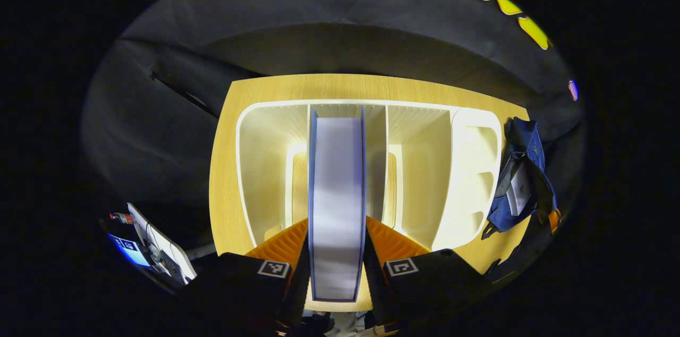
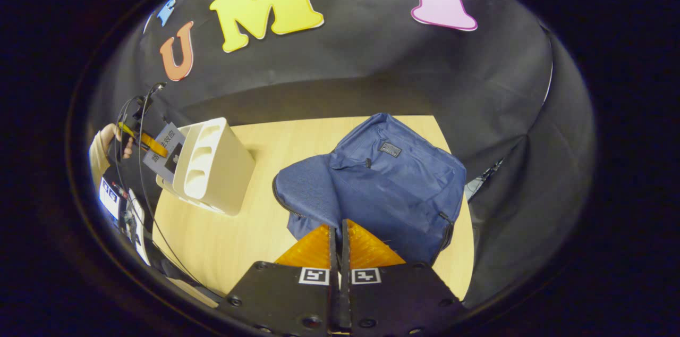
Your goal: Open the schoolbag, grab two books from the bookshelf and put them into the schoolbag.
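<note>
While the left gripper clamps a book between both fingers, the book stands on edge, its long axis running away toward the white bookshelf. Right of the shelf lies the schoolbag; near it, the right gripper hovers, fingers pressed together, empty.

A light wooden table stands against a black cloth wall. Past the table's left edge, a lit screen and thin cables are visible.
</note>
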`<state>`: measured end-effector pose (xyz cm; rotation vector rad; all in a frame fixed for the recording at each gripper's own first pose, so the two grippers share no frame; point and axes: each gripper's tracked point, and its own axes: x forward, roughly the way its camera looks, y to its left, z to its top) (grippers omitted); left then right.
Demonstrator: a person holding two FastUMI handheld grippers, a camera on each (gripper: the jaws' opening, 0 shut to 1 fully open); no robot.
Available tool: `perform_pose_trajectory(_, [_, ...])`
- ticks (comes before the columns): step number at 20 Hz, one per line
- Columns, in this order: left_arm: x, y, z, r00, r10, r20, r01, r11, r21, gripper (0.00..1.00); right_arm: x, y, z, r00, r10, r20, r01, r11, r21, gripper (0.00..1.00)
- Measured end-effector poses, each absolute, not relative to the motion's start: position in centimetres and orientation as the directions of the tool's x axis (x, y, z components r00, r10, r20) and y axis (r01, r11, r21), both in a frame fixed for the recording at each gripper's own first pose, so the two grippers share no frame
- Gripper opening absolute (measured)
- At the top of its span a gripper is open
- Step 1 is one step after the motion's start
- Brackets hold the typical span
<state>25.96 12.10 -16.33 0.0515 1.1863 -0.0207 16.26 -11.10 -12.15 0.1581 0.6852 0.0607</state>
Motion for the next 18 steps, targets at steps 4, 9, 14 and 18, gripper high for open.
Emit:
perform_pose_trajectory(4, [26.1, 11.6, -16.2, 0.380, -0.009, -0.925, 0.076, 0.997, 0.022, 0.47, 16.4, -11.1, -12.0, 0.767, 0.106, -0.632, -0.007, 0.988, 0.157, 0.01])
perform_pose_trajectory(9, [25.5, 12.0, -14.1, 0.449, 0.006, -0.893, 0.093, 0.994, 0.053, 0.44, 16.7, -11.0, -12.0, 0.761, 0.106, -0.640, -0.016, 0.989, 0.146, 0.01])
perform_pose_trajectory(14, [21.5, 11.7, -9.0, 0.551, -0.021, -0.834, 0.098, 0.994, 0.040, 0.46, 17.0, -11.0, -11.7, 0.759, 0.121, -0.640, -0.025, 0.987, 0.157, 0.01])
perform_pose_trajectory(18, [16.6, 11.8, -4.8, 0.636, -0.060, -0.769, 0.093, 0.996, -0.001, 0.42, 16.9, -11.1, -11.6, 0.759, 0.117, -0.641, -0.027, 0.988, 0.149, 0.01])
